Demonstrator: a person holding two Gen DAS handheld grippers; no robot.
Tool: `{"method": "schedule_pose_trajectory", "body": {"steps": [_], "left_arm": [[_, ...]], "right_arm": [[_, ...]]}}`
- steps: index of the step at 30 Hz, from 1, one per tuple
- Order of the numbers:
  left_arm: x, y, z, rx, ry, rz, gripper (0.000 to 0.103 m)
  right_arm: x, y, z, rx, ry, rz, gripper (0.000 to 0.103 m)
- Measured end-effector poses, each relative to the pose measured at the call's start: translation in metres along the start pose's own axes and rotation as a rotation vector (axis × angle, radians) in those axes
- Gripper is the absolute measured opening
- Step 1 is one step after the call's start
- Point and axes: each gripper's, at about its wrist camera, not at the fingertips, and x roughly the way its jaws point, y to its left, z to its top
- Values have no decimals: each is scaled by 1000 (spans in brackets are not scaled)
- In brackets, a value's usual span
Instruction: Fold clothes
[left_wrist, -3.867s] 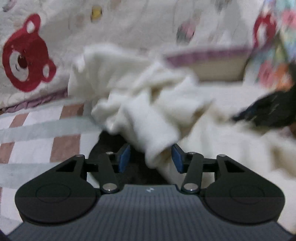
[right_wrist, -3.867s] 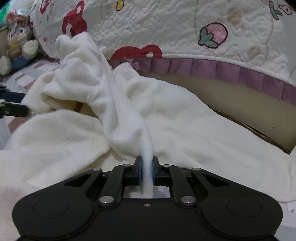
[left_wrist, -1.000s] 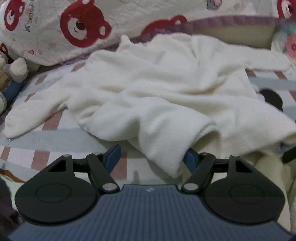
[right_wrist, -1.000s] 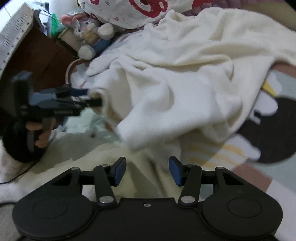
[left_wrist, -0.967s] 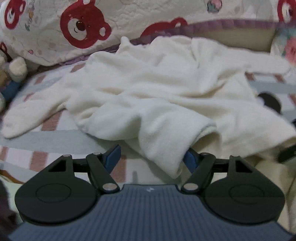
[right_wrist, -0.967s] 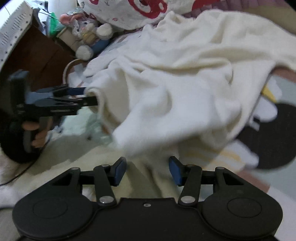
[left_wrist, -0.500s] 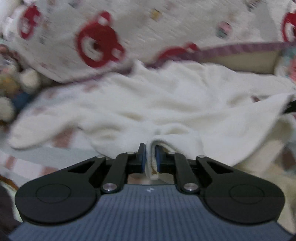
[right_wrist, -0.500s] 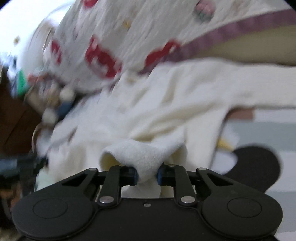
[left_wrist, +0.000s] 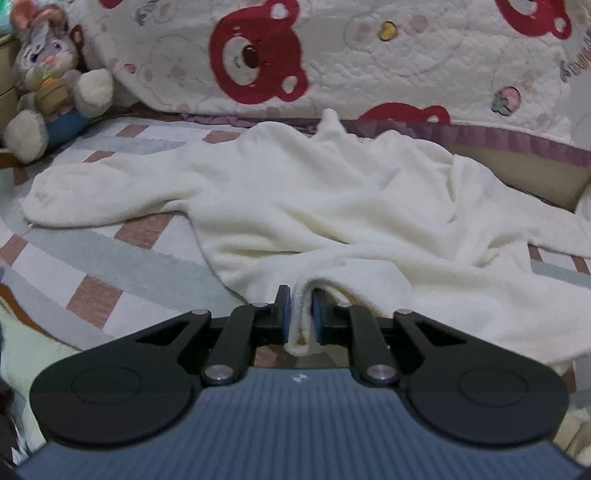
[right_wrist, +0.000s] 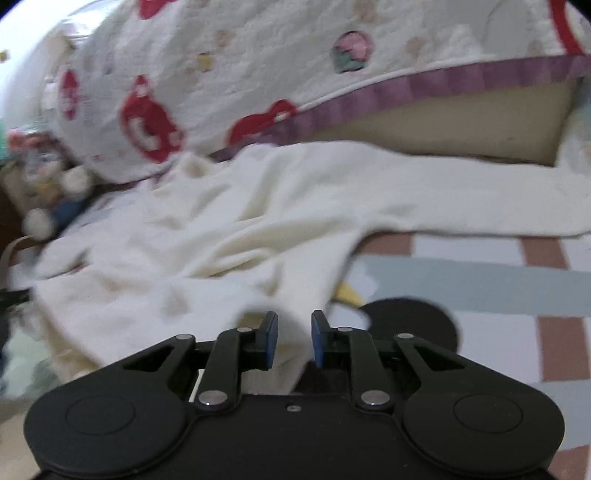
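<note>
Blurred through most of the right wrist view, sharp only on the right gripper (right_wrist: 293, 339) itself; soft toy (right_wrist: 51, 199) there reduced to a smear, far clearer as a grey rabbit in the left wrist view. Cut off at the right edge of both views: one sleeve of the cream fleece garment (left_wrist: 332, 206). Hidden under the garment: much of the striped and checked mat (left_wrist: 110, 258), plus part of a black round shape (right_wrist: 410, 325) on it. Compared with a second ago: left gripper (left_wrist: 301, 314) no longer spread wide around the hem but nipped narrow on a doubled fold of it, blue pads (left_wrist: 283, 314) pressing both sides, jaws easing apart very slightly; right gripper likewise no longer wide, now a moderate gap and opening, a corner of the garment lying between the pads, contact on the right one impossible to judge through the blur. Garment flatter than before, spread across the mat with one sleeve out toward the soft toy, far edge against the bear-print quilt (left_wrist: 369, 55) and its purple trim. Both grippers angled down toward the near hem, well short of vertical, left one gripping near the hem's middle, right one at a corner
</note>
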Motion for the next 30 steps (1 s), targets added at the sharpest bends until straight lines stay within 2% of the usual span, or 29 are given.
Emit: {"method": "schedule_pose_trajectory", "body": {"steps": [2, 4, 8, 10, 14, 15, 16, 17, 18, 21, 23, 24, 25, 27, 30], "left_arm": [[-1, 6, -1, -24, -1, 9, 14], [-5, 11, 0, -44, -20, 29, 14], [-12, 20, 1, -88, -62, 49, 14], [-14, 21, 1, -94, -73, 48, 14], [-11, 14, 1, -62, -107, 83, 15], [-9, 12, 1, -59, -114, 99, 15], [-8, 11, 2, -61, -119, 96, 15], [-8, 10, 3, -63, -124, 90, 15], [-9, 9, 3, -65, -131, 74, 15], [-15, 10, 4, -78, -149, 44, 15], [-17, 12, 2, -104, -149, 22, 15], [-17, 14, 1, -121, -143, 11, 15], [-17, 16, -1, -136, -131, 2, 15], [-15, 19, -4, -151, -110, -11, 15], [-15, 19, -6, -153, -102, -17, 16]], "right_arm": [[-3, 7, -5, -56, 37, 89, 28], [-1, 19, -8, -106, 88, 124, 36], [9, 40, -15, -187, 175, 120, 48], [14, 51, -18, -229, 218, 125, 48], [13, 69, -23, -332, 298, 239, 48], [11, 76, -24, -335, 299, 273, 52], [10, 82, -23, -334, 290, 303, 62], [9, 88, -22, -337, 282, 330, 67], [12, 92, -21, -357, 280, 331, 70], [28, 100, -10, -380, 262, 235, 70], [37, 102, 1, -370, 229, 184, 61], [41, 105, 6, -374, 206, 148, 29], [44, 109, 12, -408, 158, 71, 24], [51, 118, 24, -471, 64, -68, 24], [63, 120, 41, -485, 13, -108, 23]]}}
